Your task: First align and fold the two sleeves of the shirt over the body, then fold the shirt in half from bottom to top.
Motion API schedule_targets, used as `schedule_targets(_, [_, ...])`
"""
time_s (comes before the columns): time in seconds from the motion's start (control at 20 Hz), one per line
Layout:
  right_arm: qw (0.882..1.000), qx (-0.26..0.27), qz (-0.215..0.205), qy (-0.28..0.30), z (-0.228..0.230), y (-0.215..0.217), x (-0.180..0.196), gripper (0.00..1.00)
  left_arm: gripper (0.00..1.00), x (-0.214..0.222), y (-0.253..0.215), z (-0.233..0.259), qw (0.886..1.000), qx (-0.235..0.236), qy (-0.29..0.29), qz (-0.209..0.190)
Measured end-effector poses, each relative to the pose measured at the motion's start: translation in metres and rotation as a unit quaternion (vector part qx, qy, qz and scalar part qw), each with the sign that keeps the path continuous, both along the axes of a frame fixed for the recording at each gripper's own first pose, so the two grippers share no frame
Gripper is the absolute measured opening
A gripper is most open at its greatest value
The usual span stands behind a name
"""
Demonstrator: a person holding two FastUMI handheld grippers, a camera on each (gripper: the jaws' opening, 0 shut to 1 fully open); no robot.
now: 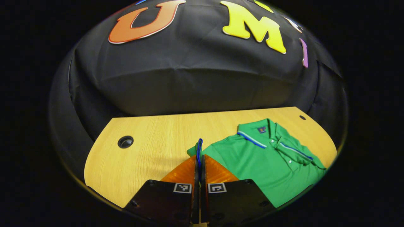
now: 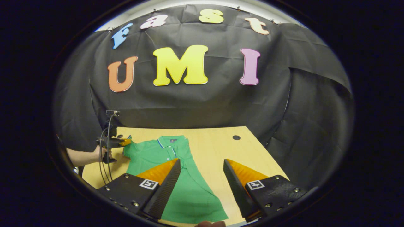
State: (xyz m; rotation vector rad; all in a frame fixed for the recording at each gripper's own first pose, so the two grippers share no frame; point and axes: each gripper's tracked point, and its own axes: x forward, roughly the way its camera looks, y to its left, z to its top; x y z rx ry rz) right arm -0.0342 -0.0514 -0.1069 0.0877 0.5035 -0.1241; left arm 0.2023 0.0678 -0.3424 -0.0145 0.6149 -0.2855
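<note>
Green polo shirt (image 1: 268, 164) lies flat on wooden table (image 1: 151, 138), collar toward booth wall. Left gripper (image 1: 199, 159) clamps left sleeve (image 1: 196, 148) at blue-edged cuff, fingers pressed together on fabric, sleeve lifted off table. Right gripper (image 2: 202, 165) hovers above shirt's lower body, fingers spread wide, gripping nothing. Small dark label with orange mark inside collar (image 1: 261, 129), too small to read. Square black-and-white marker tags (image 1: 182, 188) on gripper bodies. Hand (image 2: 102, 154) grasps left gripper at table's left edge.
</note>
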Motion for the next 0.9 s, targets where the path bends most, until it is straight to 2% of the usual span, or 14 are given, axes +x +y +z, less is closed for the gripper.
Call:
schedule_targets(0.15, [0.999,0.029,-0.022,-0.008,0.001,-0.002,-0.006,0.86,0.05,-0.005,-0.028,0.032,1.0,-0.008,-0.017,-0.015])
schedule_targets(0.25, [0.999,0.04,-0.019,-0.007,-0.002,0.0,-0.01,0.86,0.05,-0.012,-0.046,0.041,1.0,-0.013,-0.014,-0.018])
schedule_targets(0.5, [0.998,0.045,-0.03,-0.03,0.011,-0.023,-0.012,0.86,0.05,-0.029,-0.093,0.04,1.0,-0.013,-0.007,-0.026])
schedule_targets(0.6, [0.998,0.047,-0.033,-0.03,0.011,-0.032,-0.014,0.86,0.07,-0.042,-0.119,0.034,0.999,-0.028,0.007,-0.043])
schedule_targets(0.7, [0.998,0.046,-0.031,-0.03,0.011,-0.038,-0.016,0.86,0.14,-0.054,-0.134,0.033,0.998,-0.039,0.016,-0.052])
schedule_targets(0.75, [0.998,0.044,-0.029,-0.03,0.01,-0.039,-0.015,0.86,0.2,-0.057,-0.138,0.032,0.998,-0.04,0.013,-0.052])
schedule_targets(0.9, [0.999,0.036,-0.009,-0.031,0.007,-0.043,-0.01,0.86,1.0,-0.069,-0.134,0.04,0.999,-0.026,0.002,-0.038])
